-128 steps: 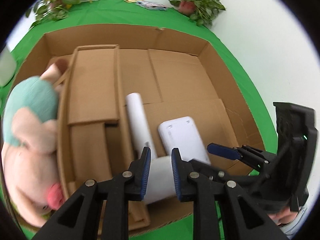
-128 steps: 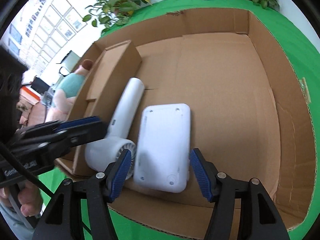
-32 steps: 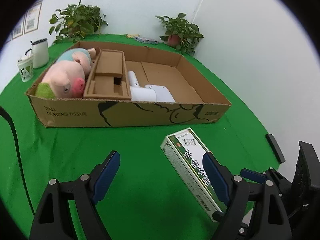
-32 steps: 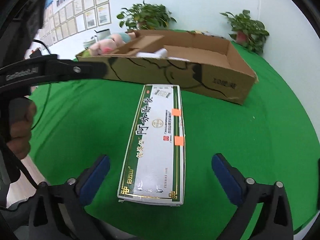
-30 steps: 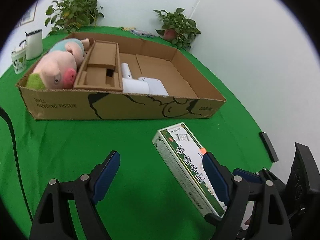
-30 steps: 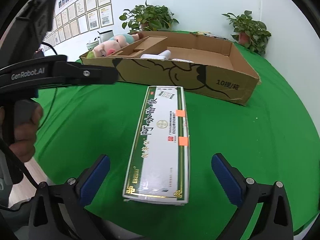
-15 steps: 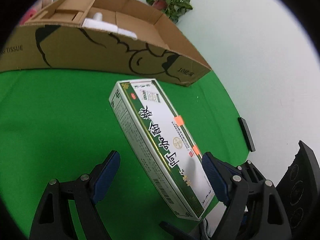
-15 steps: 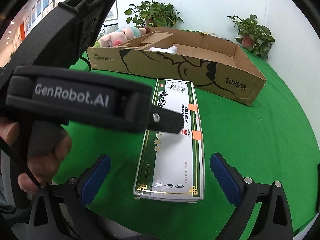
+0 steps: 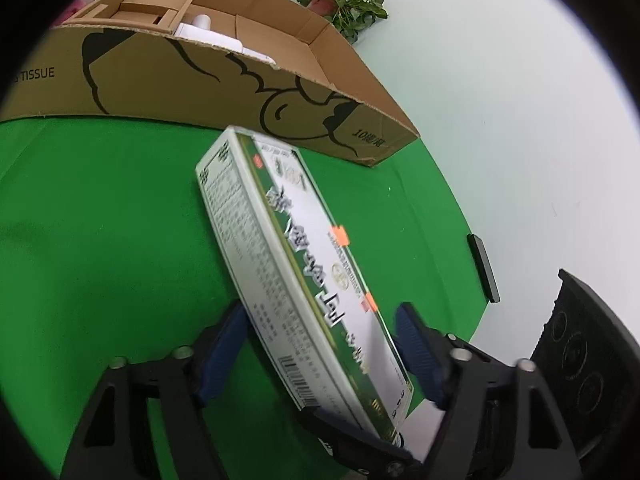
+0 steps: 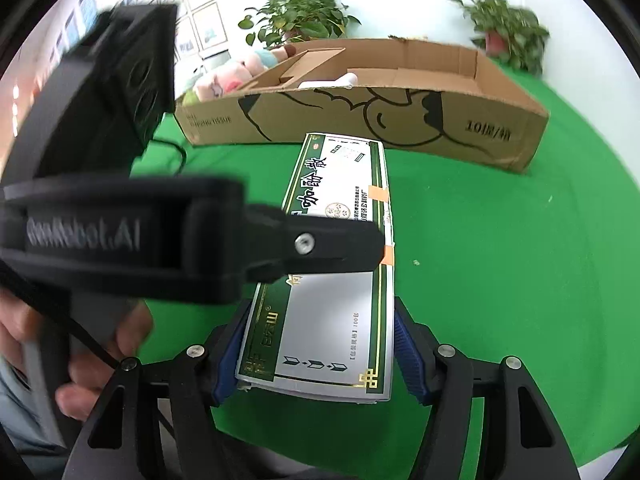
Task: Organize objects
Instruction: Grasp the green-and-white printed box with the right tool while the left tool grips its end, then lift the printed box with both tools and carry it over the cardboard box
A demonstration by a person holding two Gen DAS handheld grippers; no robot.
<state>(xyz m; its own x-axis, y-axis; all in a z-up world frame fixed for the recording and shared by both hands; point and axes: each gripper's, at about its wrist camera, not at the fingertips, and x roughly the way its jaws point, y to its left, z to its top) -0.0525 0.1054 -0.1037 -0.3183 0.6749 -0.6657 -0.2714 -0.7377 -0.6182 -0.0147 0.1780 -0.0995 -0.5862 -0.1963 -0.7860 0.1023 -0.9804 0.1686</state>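
A long green and white carton box (image 9: 288, 248) (image 10: 340, 184) lies on the green table, its far end close to the cardboard tray. My left gripper (image 9: 318, 344) straddles it from the left side near its near half, jaws closing, blue pads against its two long sides. My right gripper (image 10: 320, 348) straddles the near end, jaws also closing, with both pads touching the box's sides. The left gripper's black finger (image 10: 304, 244) crosses over the box in the right wrist view.
A big cardboard tray (image 9: 160, 80) (image 10: 400, 120) stands behind, holding a plush pig (image 10: 224, 80), a cardboard insert and white items (image 9: 204, 28). A slim black object (image 9: 482, 264) lies near the table's right edge. Potted plants (image 10: 300, 20) stand at the back. A hand (image 10: 100, 360) holds the left gripper.
Both grippers' jaws have narrowed from wide open to the box's sides. The left gripper came down and closer over the box; the right one stayed put.
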